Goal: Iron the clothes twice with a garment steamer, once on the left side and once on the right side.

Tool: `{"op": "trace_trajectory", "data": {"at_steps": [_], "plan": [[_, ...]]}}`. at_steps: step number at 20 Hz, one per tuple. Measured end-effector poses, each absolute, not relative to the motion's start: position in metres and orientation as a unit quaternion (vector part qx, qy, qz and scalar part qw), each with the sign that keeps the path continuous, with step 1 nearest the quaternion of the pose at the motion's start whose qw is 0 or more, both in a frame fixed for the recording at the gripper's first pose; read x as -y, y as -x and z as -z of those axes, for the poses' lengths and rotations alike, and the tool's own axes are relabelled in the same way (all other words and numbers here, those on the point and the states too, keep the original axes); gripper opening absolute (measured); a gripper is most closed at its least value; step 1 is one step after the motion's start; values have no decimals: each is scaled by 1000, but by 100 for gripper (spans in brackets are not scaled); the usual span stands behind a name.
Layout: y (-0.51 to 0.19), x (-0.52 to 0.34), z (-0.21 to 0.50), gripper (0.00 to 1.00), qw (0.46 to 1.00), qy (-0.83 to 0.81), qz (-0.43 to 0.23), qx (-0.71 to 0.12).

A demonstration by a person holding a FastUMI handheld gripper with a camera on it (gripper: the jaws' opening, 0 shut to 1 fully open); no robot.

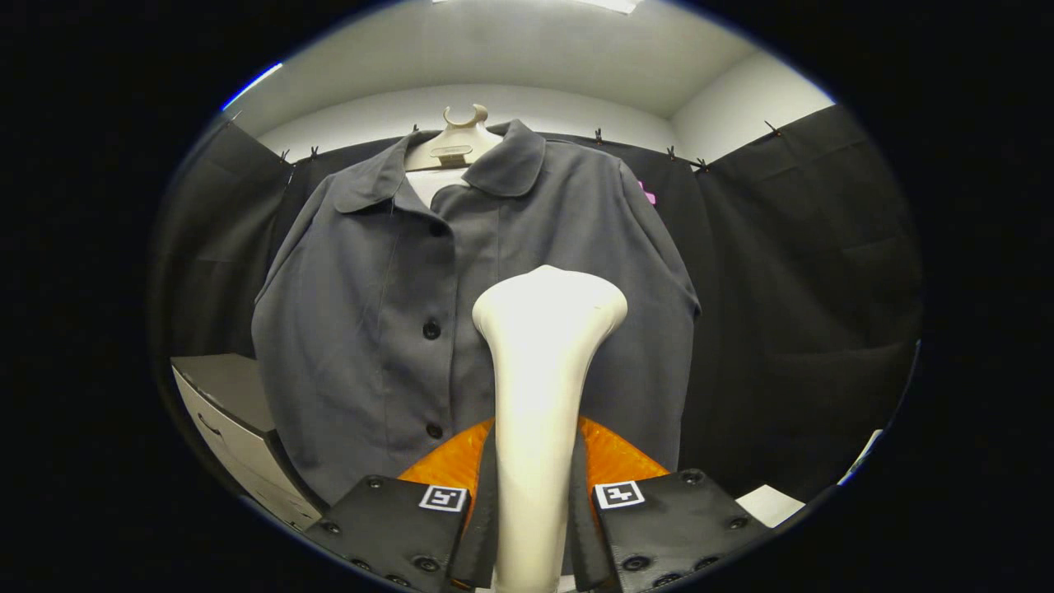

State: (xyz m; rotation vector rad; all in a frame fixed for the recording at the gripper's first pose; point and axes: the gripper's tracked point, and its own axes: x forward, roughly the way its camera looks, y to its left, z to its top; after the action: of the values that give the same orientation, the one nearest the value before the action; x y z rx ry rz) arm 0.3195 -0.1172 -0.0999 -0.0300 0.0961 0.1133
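Gripper view: gripper [535, 502] is clamped on the steamer [543, 371], both fingers pressing its handle, w/ the handle's long axis running upright and the wide head at top. The grey shirt [387, 313] hangs on a hanger [454, 140] just beyond the head, facing it; head sits right of the button line, so prob. the next stroke runs vertically along that side, though contact w/ cloth can't be told.

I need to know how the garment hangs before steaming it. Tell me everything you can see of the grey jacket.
The grey jacket hangs upright on a pale hanger before the black booth cloth. It looks like thin matte woven cloth, with a rounded collar, dark buttons down the front and sleeves hanging at its sides. The top is open and the rest buttoned. The steamer, clamped in the gripper, rises in front of its lower middle; contact cannot be told.
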Motion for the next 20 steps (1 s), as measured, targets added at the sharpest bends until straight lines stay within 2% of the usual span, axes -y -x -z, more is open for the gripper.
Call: {"op": "trace_trajectory", "data": {"at_steps": [20], "plan": [[-272, 139, 203, 43, 989, -12, -35, -141]]}}
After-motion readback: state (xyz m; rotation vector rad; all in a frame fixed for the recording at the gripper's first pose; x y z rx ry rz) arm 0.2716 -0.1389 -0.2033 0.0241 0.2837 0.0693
